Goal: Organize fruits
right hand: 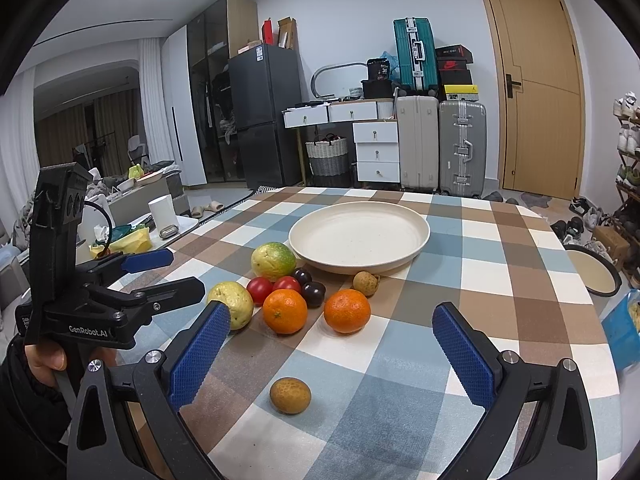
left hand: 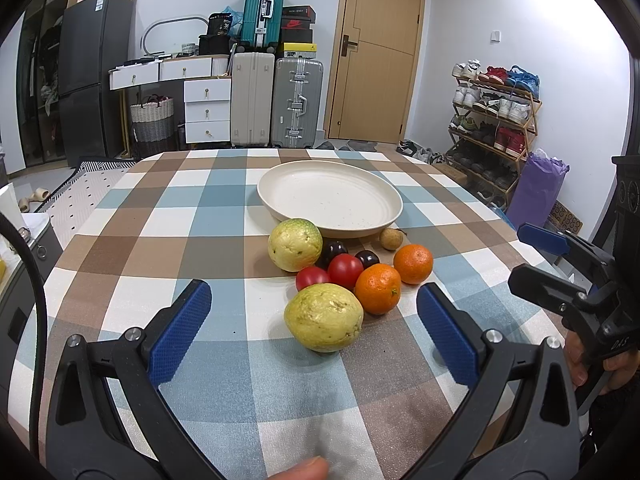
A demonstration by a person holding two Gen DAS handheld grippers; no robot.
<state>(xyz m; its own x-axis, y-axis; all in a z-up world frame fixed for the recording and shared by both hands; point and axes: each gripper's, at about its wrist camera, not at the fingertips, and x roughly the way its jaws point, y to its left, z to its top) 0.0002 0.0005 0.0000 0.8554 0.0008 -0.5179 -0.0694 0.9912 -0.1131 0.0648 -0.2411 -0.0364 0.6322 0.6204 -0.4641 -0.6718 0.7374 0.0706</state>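
Observation:
An empty cream plate (left hand: 332, 200) (right hand: 360, 236) sits mid-table. In front of it lies a cluster of fruit: two yellow-green guavas (left hand: 324, 316) (left hand: 295, 244), two tomatoes (left hand: 346, 270), two dark plums (left hand: 367, 258), two oranges (left hand: 378, 288) (left hand: 413, 263) and a brown longan (left hand: 390, 238). A second longan (right hand: 290, 395) lies alone, between the fingers of my right gripper (right hand: 331, 316), which is open and holds nothing. My left gripper (left hand: 314, 308) is open too, its blue pads either side of the near guava without touching it.
A checked cloth (left hand: 224, 216) covers the round table. Off its right edge are a round pan (right hand: 592, 272) and a blue bag (right hand: 624, 328). A low side table with a white cup (right hand: 162, 210) stands left. Suitcases (left hand: 296, 104) and a shoe rack (left hand: 496, 120) line the far wall.

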